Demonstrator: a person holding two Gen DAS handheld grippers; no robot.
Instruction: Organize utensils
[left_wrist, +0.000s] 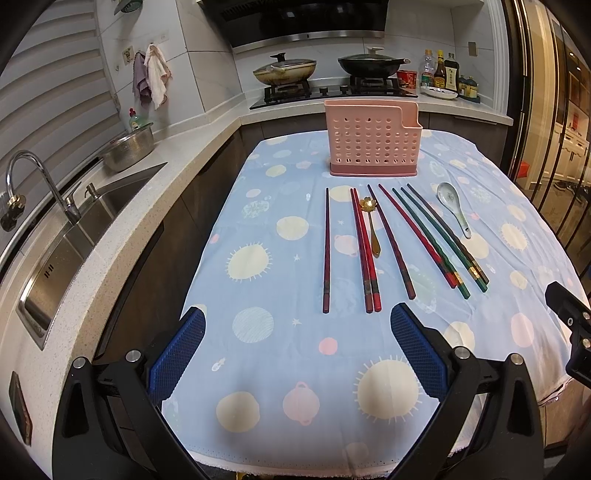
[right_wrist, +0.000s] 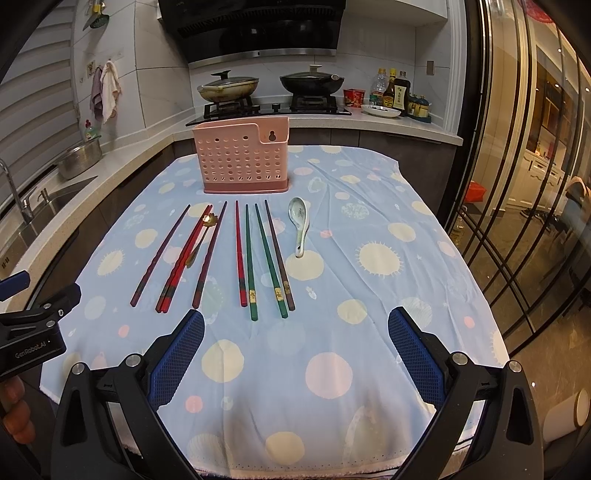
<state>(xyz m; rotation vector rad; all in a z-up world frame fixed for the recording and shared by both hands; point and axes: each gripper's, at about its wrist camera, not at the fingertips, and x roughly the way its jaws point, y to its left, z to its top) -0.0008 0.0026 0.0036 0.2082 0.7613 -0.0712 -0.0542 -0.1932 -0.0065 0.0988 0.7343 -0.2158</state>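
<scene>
Left gripper (left_wrist: 297, 325): jaws spread wide, nothing between them, blue pads (left_wrist: 177, 354) over the near part of the cloth (left_wrist: 280, 369). Right gripper (right_wrist: 295, 326): jaws likewise spread, empty, over the near cloth. In the right wrist view the left gripper's black body sits at the left edge, with fingers of a hand (right_wrist: 14, 417) below it.

Cloth: light blue with pale yellow and pink circles, covering the table, white hem at the near edge.

Mid-table, a row of utensils lies flat, all pointing roughly away from the grippers. From left in the left wrist view: a single dark chopstick (left_wrist: 326, 251); a red pair (left_wrist: 365, 254) lying side by side, touching; a gold spoon (left_wrist: 372, 229) just right of the red pair, flower-shaped bowl at the far end; another dark chopstick (left_wrist: 391, 242); then a fan of red, green and dark brown sticks (left_wrist: 436, 240), close together at the near ends. Well right of these, a white ceramic spoon (left_wrist: 452, 208), bowl far, handle near.

Beyond the row: a pink holder (left_wrist: 373, 142), upright, perforated walls, near the far edge of the cloth. Nothing visible inside it.

Behind: counter with stove (left_wrist: 332, 90), two lidded pans, bottles at right. Left side: sink (left_wrist: 74, 236), tap, metal colander (left_wrist: 129, 147).
</scene>
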